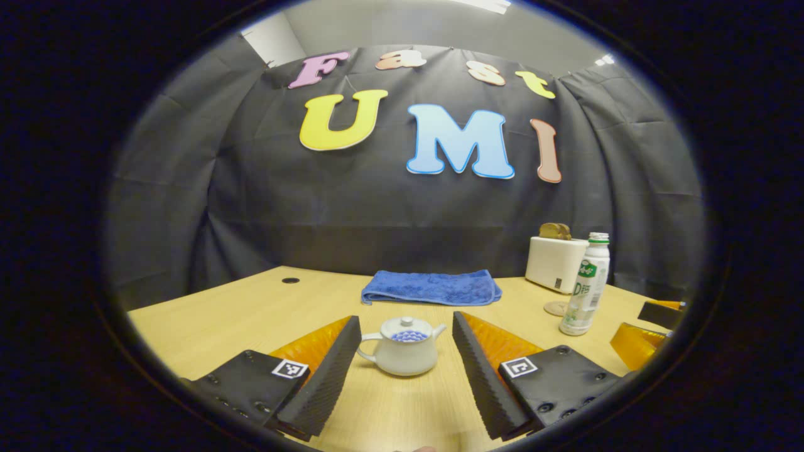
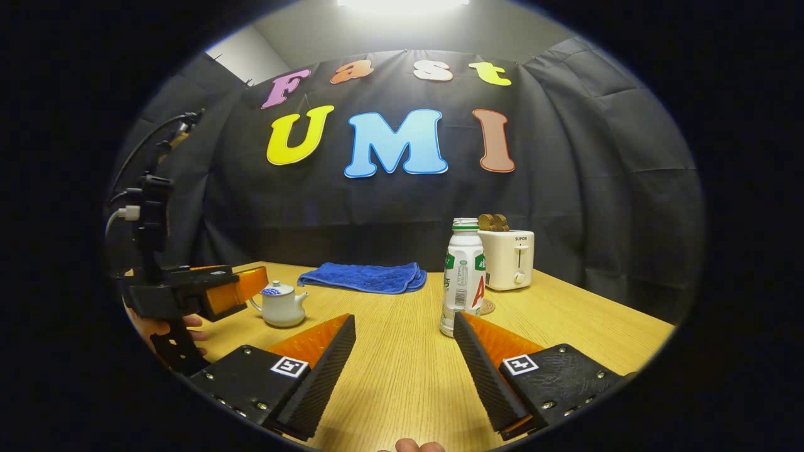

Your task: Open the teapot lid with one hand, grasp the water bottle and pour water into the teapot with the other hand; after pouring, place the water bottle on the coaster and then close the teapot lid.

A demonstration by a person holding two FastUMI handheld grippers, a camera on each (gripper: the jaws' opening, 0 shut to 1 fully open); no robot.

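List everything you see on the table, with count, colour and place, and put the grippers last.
teapot: one, white, lid on, near left of table
water bottle: one, white with green cap, upright, right of centre
coaster: one, tan, beside the bottle
towel: one, blue, folded, at the back
toaster: one, white, brown slices in it, back right
table: one, light wood
left gripper: open, facing the teapot
right gripper: open, bottle just ahead
hand: one, holding the left gripper

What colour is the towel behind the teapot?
Blue. The folded towel lies flat on the table, clearest in the left gripper view.
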